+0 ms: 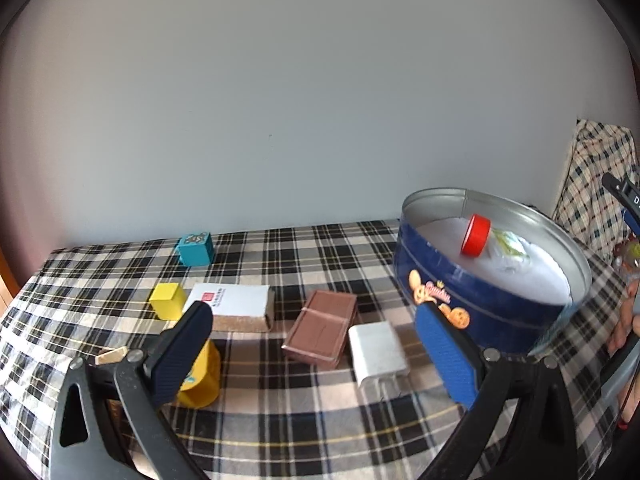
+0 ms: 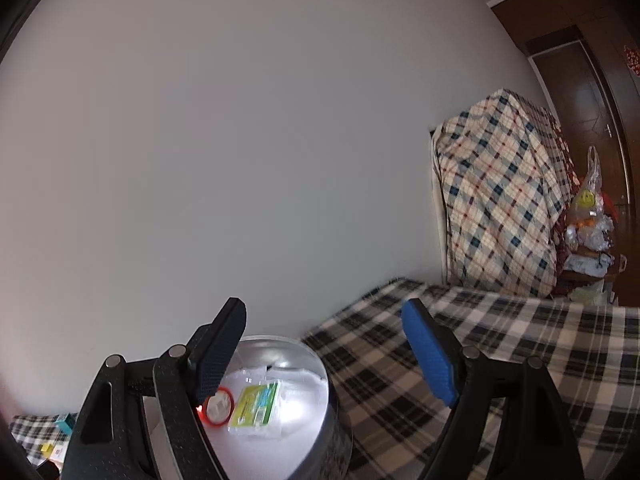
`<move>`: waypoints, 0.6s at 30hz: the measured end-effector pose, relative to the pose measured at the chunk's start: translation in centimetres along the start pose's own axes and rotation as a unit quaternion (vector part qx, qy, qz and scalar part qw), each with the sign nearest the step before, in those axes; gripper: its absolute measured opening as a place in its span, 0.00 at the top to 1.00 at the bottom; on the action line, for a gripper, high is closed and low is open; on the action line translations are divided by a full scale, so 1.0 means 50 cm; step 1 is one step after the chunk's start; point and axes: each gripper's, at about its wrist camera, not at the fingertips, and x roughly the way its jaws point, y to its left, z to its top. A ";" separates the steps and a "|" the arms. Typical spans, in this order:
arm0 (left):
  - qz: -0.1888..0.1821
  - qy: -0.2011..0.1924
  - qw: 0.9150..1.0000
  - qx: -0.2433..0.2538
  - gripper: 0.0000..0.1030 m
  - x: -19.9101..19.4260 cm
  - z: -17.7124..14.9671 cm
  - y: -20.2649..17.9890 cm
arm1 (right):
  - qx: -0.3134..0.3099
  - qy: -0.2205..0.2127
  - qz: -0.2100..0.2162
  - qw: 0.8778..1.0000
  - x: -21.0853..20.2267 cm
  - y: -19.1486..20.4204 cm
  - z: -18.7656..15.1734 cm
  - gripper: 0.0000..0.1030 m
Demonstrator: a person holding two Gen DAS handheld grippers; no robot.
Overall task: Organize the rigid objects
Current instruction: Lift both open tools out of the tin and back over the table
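Checked black-and-white cloth [image 1: 304, 412] covers the table. Near its right end stands the round blue metal biscuit tin [image 1: 480, 312], lidless, with a clear red-capped plastic container [image 1: 486, 240] lying inside. Left of the tin lie a flat white charger block [image 1: 376, 350], a brown rectangular case [image 1: 322, 328], a white cardboard box [image 1: 236, 304] and a yellow cube [image 1: 168, 300]; a teal cube [image 1: 196, 249] sits farther back. The left gripper [image 1: 316, 344] is spread wide, holding nothing, above the small items. The right gripper [image 2: 324, 350] is released and empty beside the tin.
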 end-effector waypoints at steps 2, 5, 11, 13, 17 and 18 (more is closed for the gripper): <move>0.000 -0.002 1.000 0.009 0.00 -0.011 -0.009 0.008 | 0.004 0.015 -0.003 1.000 -0.010 -0.003 -0.009 0.20; -0.003 0.002 1.000 0.015 0.00 -0.023 -0.018 0.031 | 0.027 0.060 0.015 0.998 -0.036 -0.014 -0.028 0.20; -0.001 0.011 1.000 -0.002 0.00 -0.038 -0.030 0.093 | 0.027 0.082 0.055 0.995 -0.101 0.007 -0.056 0.20; 0.004 0.012 1.000 -0.010 0.00 -0.043 -0.031 0.113 | 0.001 0.069 0.059 0.996 -0.119 0.030 -0.061 0.20; 0.020 0.008 1.000 -0.010 0.00 -0.050 -0.034 0.146 | -0.047 0.064 0.066 0.995 -0.140 0.074 -0.079 0.20; 0.024 0.007 1.000 -0.011 0.00 -0.052 -0.036 0.156 | -0.052 0.070 0.067 0.994 -0.142 0.081 -0.085 0.20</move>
